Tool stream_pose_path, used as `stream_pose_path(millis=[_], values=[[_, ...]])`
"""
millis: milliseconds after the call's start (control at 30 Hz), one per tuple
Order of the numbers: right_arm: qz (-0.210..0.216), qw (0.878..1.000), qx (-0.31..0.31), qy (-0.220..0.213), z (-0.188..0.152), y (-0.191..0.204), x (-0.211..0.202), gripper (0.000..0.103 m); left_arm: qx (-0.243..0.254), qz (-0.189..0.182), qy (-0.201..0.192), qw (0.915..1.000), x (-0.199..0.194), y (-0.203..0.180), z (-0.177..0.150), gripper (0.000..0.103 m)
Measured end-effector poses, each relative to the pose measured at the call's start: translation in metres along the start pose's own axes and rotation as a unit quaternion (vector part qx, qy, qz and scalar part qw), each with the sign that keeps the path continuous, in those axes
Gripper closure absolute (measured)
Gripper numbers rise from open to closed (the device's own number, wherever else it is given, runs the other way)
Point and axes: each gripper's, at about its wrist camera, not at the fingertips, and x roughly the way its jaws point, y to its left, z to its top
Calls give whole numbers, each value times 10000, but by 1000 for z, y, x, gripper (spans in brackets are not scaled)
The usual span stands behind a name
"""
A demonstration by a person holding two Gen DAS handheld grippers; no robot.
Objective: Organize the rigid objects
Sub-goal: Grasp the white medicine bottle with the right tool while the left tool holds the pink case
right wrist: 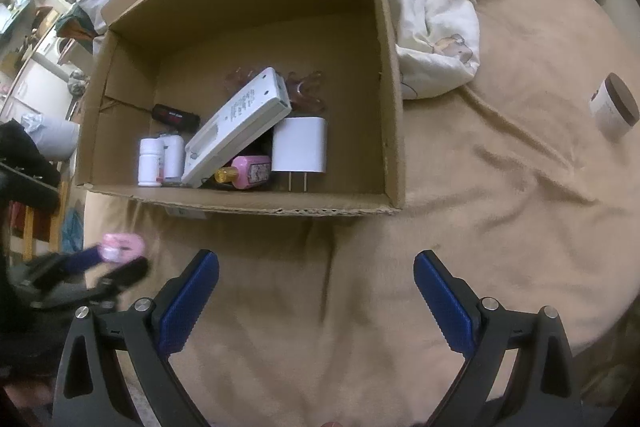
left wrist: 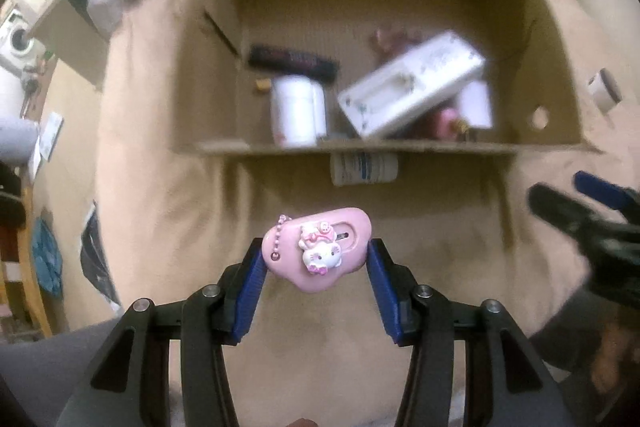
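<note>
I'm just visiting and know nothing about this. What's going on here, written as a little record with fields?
Setting: tan blanket on a bed
Left hand-held gripper: shut on pink cloud-shaped cat charm
Right hand-held gripper: open, holding nothing
Container: open brown cardboard box
Inside box: white wall charger, white rectangular device, white pill bottle
Outside box: brown-lidded white jar

dim warm indoor light | left view motion-blurred | fisheye edges warped, black corners

Box rim hides most of a labelled white bottle (left wrist: 364, 169)
</note>
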Motion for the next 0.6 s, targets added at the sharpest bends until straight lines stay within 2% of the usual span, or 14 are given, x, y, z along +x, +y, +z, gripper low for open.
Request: stream_pose_path(millis=[67, 267, 400, 467, 600], values=[[-132, 9999, -78, -38, 0, 4, 0, 0, -63, -68, -62, 9999, -11, 11, 4, 56], [-81, 9997, -226, 63, 4, 25, 13, 0, -88, -68, -433, 9990, -44, 29, 17, 56], [162, 9984, -532, -34, 8, 52, 20, 0, 24, 235, -760, 9968, -52, 38, 22, 56], [235, 9978, -612, -70, 12, 63, 27, 0, -82, 392, -747, 9964, -43, 40, 22, 56], [381, 9982, -465, 50, 20, 76, 50, 0, -512, 186, -547, 9970, -34, 56, 25, 56]])
